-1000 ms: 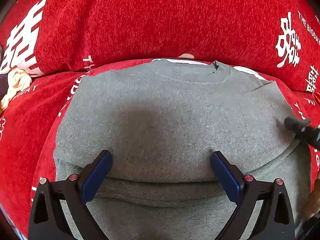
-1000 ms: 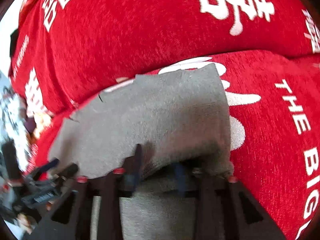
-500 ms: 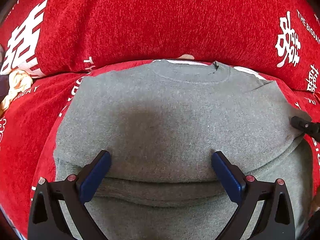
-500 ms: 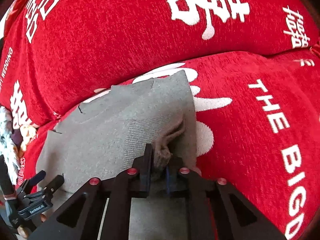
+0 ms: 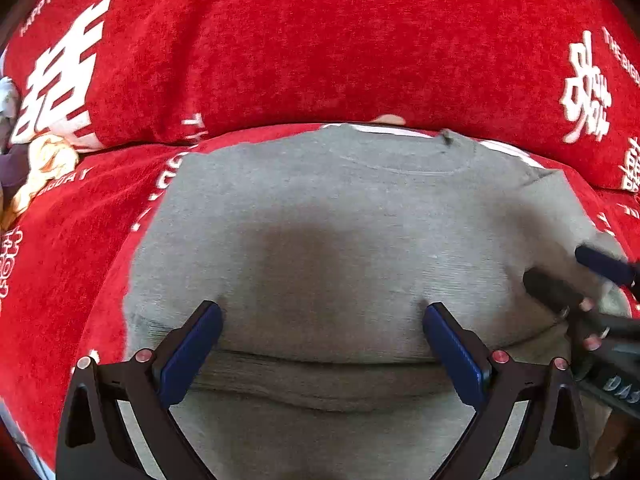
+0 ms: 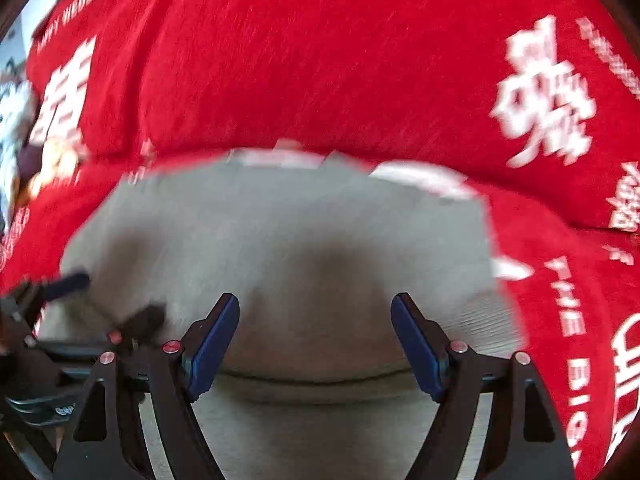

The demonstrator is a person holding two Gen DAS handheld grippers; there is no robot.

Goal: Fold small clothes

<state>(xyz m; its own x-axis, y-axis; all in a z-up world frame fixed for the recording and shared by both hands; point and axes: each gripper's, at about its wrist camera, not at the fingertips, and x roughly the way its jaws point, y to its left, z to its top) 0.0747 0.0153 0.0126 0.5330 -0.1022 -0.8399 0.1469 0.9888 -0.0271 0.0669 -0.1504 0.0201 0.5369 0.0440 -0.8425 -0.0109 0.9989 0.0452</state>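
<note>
The left wrist view shows a grey sweater (image 5: 320,240) spread flat on a red cover (image 5: 320,40) with white letters. The neck of the sweater is laid toward the back edge of the cover, just under a big red cushion (image 5: 400,20). The bottom part is folded up, so a thick fold line is seen across the near side. The left gripper (image 5: 322,344) is held over this fold with its blue fingers (image 5: 192,352) spread wide, and nothing is pinched between them. At the right edge of the sweater, the right gripper (image 5: 576,276) is seen, blurred. In the right wrist view, the right gripper (image 6: 316,344) is also held above the grey sweater (image 6: 300,240), near its right side. Its jaws have just been opening, and its blue fingers (image 6: 212,344) are now spread apart with no cloth held between them. This picture is smeared, so the sleeve is probably lying flat, but that is not sure. The left gripper (image 6: 108,300) is seen at the left side.
</note>
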